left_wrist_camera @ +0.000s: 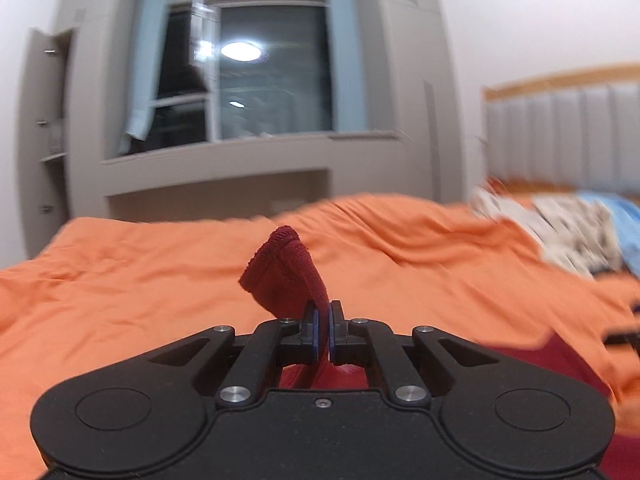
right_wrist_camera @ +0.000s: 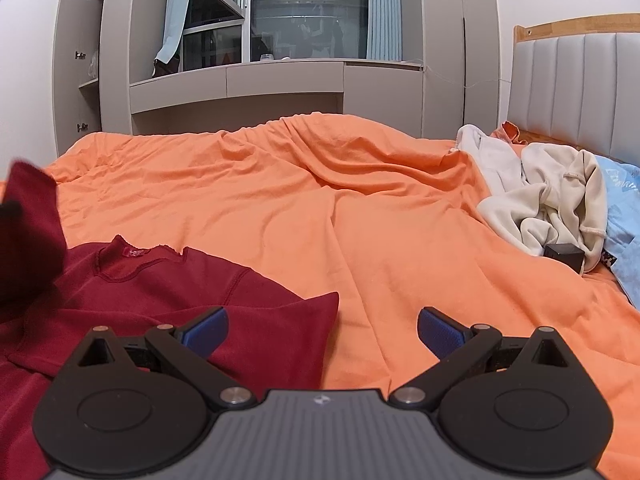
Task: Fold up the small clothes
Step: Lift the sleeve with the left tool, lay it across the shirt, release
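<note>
On orange bed (right_wrist_camera: 360,208): left gripper (left_wrist_camera: 323,322) fingers pinch red shirt (right_wrist_camera: 168,292) cuff; right view alone shows right gripper (right_wrist_camera: 323,330) fingers spread, collar flat.

My tongs' pads (right_wrist_camera: 440,332): rough blue rubber. Red shirt (right_wrist_camera: 168,280) at 9 o'clock: matt knit cloth; orange sheet (right_wrist_camera: 320,208): smooth cotton, approx.

Orange bedspread (right_wrist_camera: 360,200) centre free; cream clothes (right_wrist_camera: 548,200) block right by headboard (right_wrist_camera: 580,76)

**Shirt lying at the near left of the bed**

The shirt (right_wrist_camera: 160,292) is lying on the bedspread (right_wrist_camera: 320,200), left of the right gripper (right_wrist_camera: 322,330). The pile of clothes (right_wrist_camera: 540,196) is sitting far right, before the headboard (right_wrist_camera: 572,80). The window (right_wrist_camera: 296,12) is standing behind the bed.
</note>
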